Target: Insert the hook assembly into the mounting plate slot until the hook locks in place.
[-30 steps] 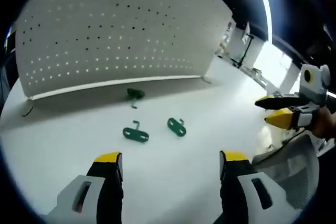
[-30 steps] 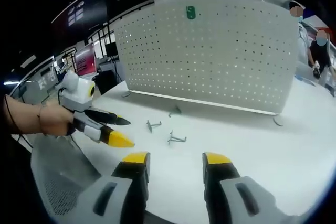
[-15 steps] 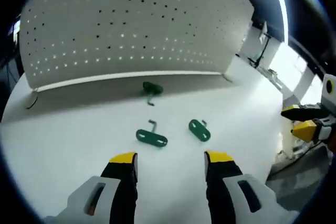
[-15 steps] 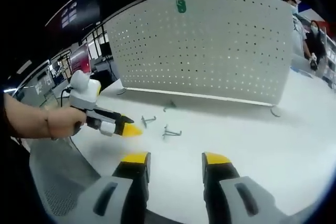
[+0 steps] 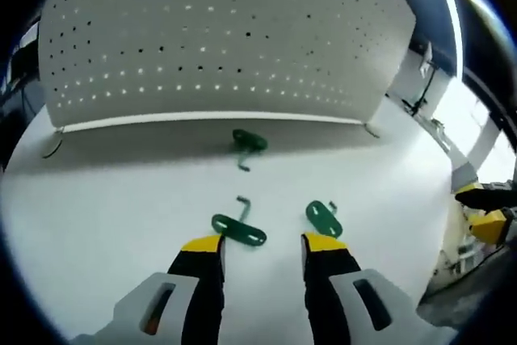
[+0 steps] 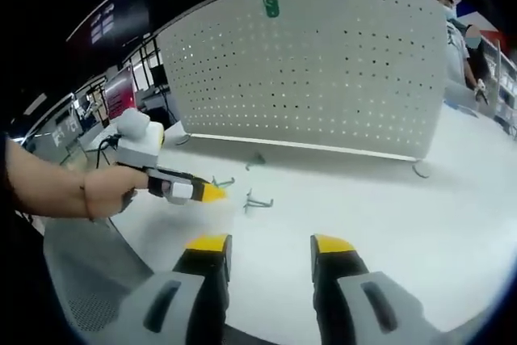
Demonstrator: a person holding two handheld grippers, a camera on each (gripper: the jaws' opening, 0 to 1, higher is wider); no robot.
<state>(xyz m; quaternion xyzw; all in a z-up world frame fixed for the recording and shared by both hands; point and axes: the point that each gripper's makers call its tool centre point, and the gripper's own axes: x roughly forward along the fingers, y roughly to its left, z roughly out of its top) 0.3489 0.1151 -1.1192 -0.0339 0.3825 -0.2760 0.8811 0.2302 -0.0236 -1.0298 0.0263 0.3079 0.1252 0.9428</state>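
Three green hook assemblies lie on the white table: one just ahead of my left gripper, a second to its right, a third near the foot of the white perforated mounting plate. My left gripper is open, its jaws fairly close together with nothing between them. In the right gripper view the plate carries a mounted green hook. The left gripper, held in a hand, points at the loose hooks. My right gripper hangs open and empty over the table's near edge.
The plate stands upright on small feet at the back of the table. A grey mesh seat sits below the table edge at left. People stand at the back right. My right gripper shows at the table's right edge.
My left gripper has moved forward and low towards the nearest hooks, and its jaws have drawn closer together. The right gripper has stayed nearly still.
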